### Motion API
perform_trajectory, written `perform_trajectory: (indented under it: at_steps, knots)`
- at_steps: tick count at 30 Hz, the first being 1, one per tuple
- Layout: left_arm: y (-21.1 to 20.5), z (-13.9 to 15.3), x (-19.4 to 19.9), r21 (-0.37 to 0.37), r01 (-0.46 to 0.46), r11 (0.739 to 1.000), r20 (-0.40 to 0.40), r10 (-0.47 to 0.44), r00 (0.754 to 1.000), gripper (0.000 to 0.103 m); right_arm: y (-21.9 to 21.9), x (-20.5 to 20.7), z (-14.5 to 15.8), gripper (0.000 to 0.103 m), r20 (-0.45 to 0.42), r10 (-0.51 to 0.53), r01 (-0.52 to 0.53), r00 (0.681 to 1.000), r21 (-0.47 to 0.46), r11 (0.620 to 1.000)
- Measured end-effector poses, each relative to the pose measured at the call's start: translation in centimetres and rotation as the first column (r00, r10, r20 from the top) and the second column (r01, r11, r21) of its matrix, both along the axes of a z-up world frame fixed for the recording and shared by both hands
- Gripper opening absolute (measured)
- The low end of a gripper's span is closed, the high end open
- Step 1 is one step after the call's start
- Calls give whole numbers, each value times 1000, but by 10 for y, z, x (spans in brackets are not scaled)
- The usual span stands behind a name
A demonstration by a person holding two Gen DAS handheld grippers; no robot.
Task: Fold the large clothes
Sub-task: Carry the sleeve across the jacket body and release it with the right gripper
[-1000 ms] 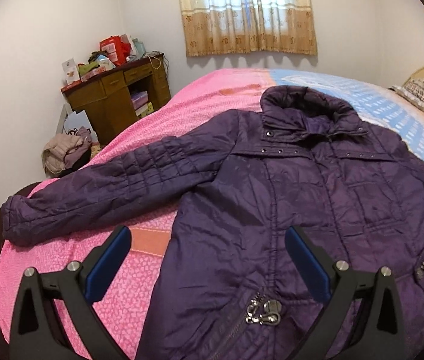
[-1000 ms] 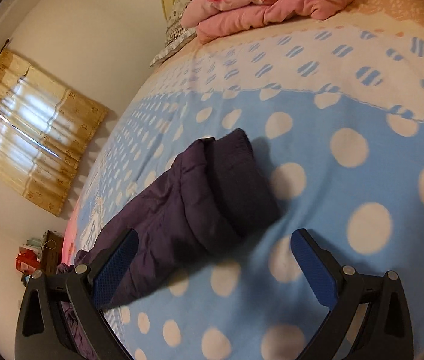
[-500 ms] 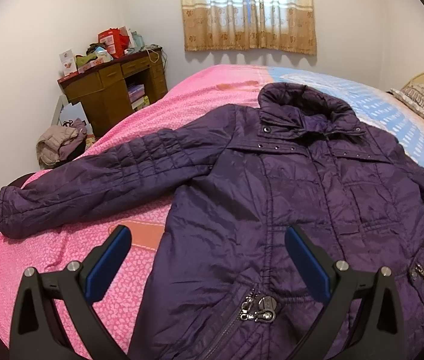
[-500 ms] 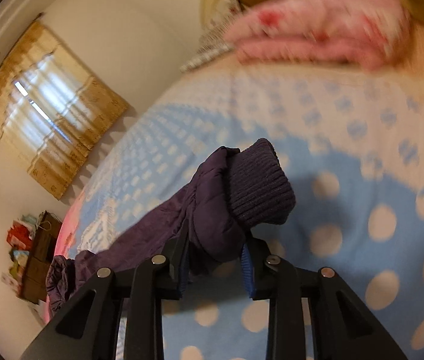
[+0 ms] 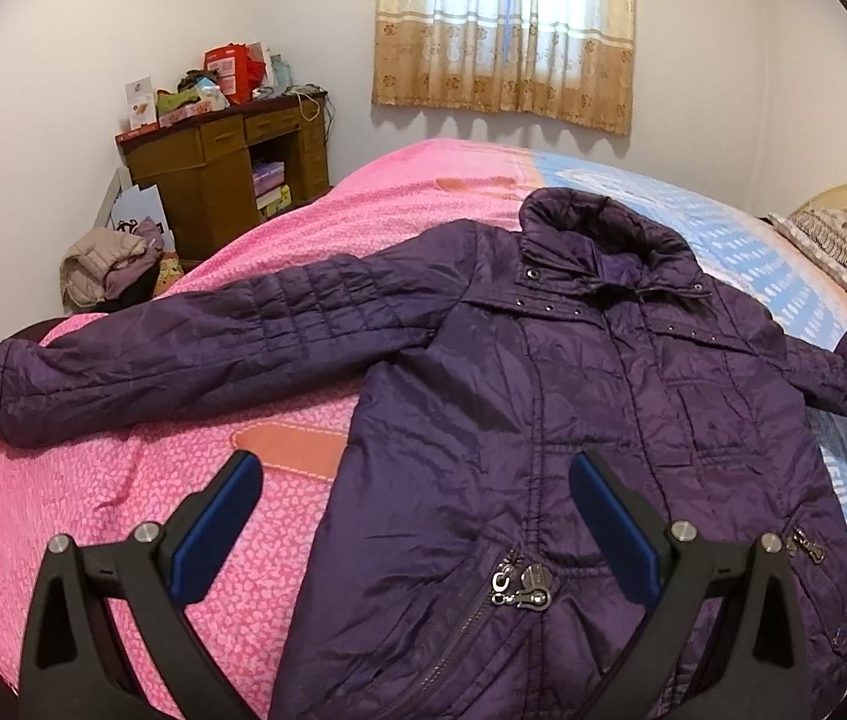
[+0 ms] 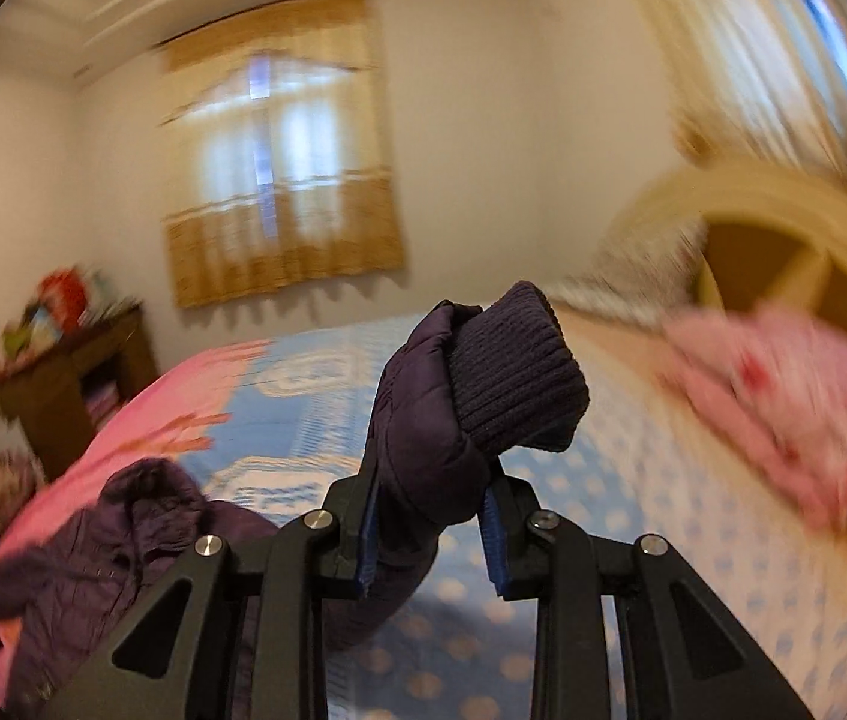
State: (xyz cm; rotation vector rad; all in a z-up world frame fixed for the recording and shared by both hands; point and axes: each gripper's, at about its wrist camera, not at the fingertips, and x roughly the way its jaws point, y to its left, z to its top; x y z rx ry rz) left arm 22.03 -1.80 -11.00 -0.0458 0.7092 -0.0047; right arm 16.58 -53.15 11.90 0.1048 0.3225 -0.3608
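Right wrist: right claw [image 6: 429, 531] clamped on jacket cuff [image 6: 513, 378].

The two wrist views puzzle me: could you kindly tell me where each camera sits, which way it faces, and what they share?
Left wrist view: sits on the left hand-held gripper, held above the bed's near edge, looking down over the quilted purple jacket toward the curtained window; its open blue-padded fingers show.
Right wrist view: sits on the right hand-held gripper, raised, facing across the bed; its fingers clamp the jacket's ribbed sleeve cuff.
Shared: jacket, window, cluttered brown wooden desk, pink-and-blue bedspread.
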Motion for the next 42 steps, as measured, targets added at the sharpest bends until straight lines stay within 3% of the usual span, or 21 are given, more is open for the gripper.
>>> perform_trajectory:
  at_steps: [4, 8, 11, 12, 15, 18, 20, 24, 28, 32, 36, 42]
  knots:
    - [7, -2, -1, -17, -6, 1000, 1, 6, 1000, 103, 79, 25, 28, 28, -13, 147, -147, 989, -155, 977]
    - [16, -5, -3, -29, -15, 999, -6, 15, 1000, 103, 167, 47, 30, 28, -82, 302, -313, 950, -268, 911]
    - [25, -7, -5, -35, -27, 999, -10, 26, 1000, 103, 232, 61, 13, 28, -148, 408, -434, 901, -321, 842]
    - [28, -8, -5, -34, -32, 999, -10, 31, 999, 103, 260, 69, -1, 28, -189, 443, -482, 876, -341, 807]
    - [37, -8, -6, -35, -51, 998, -11, 50, 999, 103, 313, 89, -43, 28, -262, 502, -565, 824, -345, 749]
    - [44, -9, -7, -30, -68, 997, -14, 68, 998, 103, 340, 123, -106, 41, -364, 542, -634, 757, -209, 745]
    - [47, -11, -6, -20, -71, 997, -24, 70, 997, 103, 342, 139, -151, 51, -397, 609, -670, 686, -20, 742]
    - [51, -10, -5, 11, -51, 999, -32, 51, 998, 103, 331, 130, -193, 53, -408, 662, -666, 628, 158, 729]
    - [48, -6, 2, 11, -17, 1000, -31, 17, 999, 103, 308, 103, -209, 54, -411, 634, -630, 655, 166, 759]
    - [20, 1, 18, -29, 73, 997, -34, -74, 997, 103, 265, 89, -207, 57, -388, 553, -542, 737, 149, 827]
    - [-16, -1, 40, -27, 154, 988, -49, -155, 987, 102, 242, 82, -216, 61, -367, 520, -500, 771, 156, 852]
    - [-56, -35, 82, -26, 199, 980, -169, -201, 965, 68, 237, 76, -239, 61, -371, 509, -490, 777, 151, 859]
